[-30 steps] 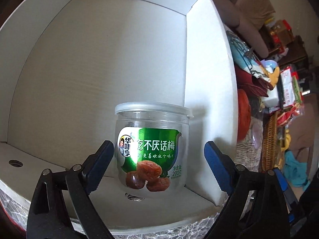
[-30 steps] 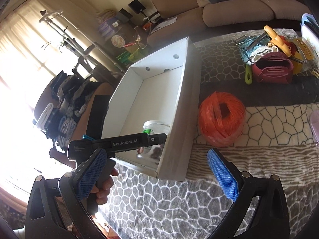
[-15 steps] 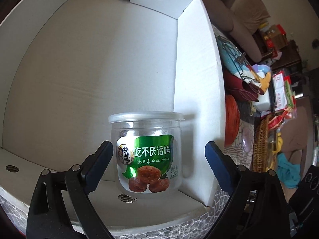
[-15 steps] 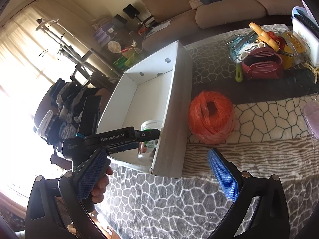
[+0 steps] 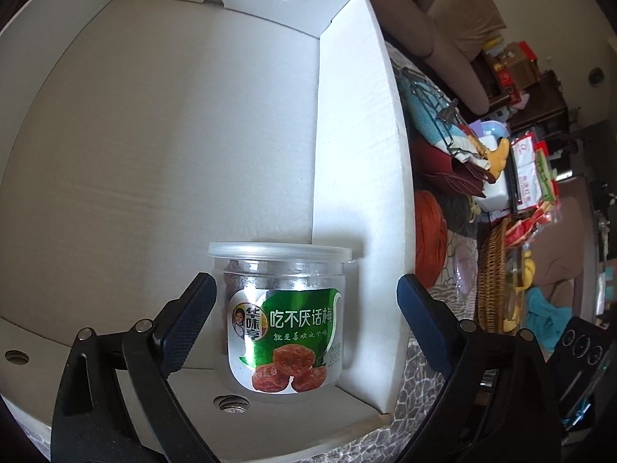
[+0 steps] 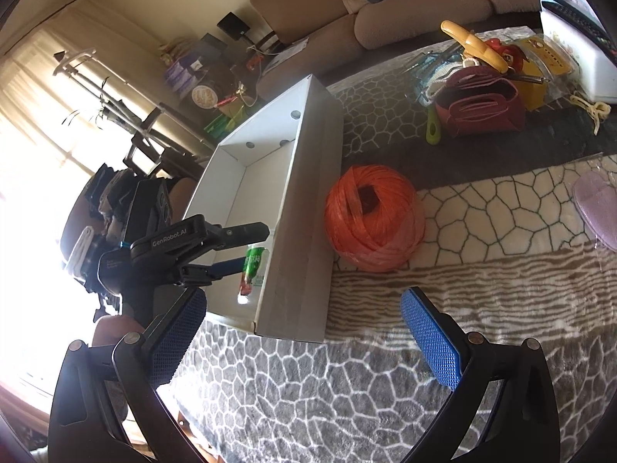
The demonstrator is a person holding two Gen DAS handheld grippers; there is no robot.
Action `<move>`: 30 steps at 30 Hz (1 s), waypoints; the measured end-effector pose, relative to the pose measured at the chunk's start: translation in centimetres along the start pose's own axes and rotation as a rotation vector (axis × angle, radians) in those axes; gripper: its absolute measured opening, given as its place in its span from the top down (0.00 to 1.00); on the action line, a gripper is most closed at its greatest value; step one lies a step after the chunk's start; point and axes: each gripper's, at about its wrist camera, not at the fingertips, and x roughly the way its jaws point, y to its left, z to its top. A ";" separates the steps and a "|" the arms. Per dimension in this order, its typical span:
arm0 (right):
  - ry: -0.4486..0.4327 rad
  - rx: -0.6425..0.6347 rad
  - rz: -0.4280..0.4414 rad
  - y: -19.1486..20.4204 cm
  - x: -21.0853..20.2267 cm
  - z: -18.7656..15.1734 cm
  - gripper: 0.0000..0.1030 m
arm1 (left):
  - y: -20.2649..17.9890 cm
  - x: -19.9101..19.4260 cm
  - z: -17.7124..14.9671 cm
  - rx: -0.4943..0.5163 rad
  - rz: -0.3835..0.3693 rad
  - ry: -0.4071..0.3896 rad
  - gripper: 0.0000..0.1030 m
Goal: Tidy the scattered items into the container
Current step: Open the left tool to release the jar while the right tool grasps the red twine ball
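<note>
A clear plastic jar (image 5: 283, 320) with a green plum label stands upright inside the white cardboard box (image 5: 162, 123), in its near right corner. My left gripper (image 5: 304, 324) is open, its jaws on either side of the jar and apart from it. In the right wrist view the box (image 6: 304, 208) sits on the patterned table, the jar (image 6: 254, 266) shows inside it, and the left gripper (image 6: 231, 249) reaches over its near end. My right gripper (image 6: 304, 343) is open and empty above the tablecloth, near the box's front corner. An orange twine ball (image 6: 372, 220) lies right of the box.
Further right on the table are a maroon pouch (image 6: 482, 108) with combs and clips, a green tool (image 6: 432, 131), a white box (image 6: 574, 65) and a pink dish (image 6: 597, 208). A wicker basket (image 5: 493, 270) shows in the left wrist view. A sofa (image 6: 405, 7) stands behind.
The left gripper has backed away from the jar, which stays standing in the box. The right gripper has shifted, so the box and twine ball sit larger and closer.
</note>
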 end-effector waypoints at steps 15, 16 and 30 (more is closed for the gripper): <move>0.102 0.109 -0.256 -5.5 7.6 6.1 0.26 | 2.3 -0.3 -0.5 -0.041 -0.037 0.030 0.09; 0.120 0.105 -0.270 -5.6 8.3 6.2 0.29 | 2.4 -0.5 -0.5 -0.040 -0.039 0.028 0.09; 0.094 0.217 -0.066 -6.8 6.4 6.2 0.58 | 2.9 -2.6 -0.4 -0.028 -0.120 0.015 0.08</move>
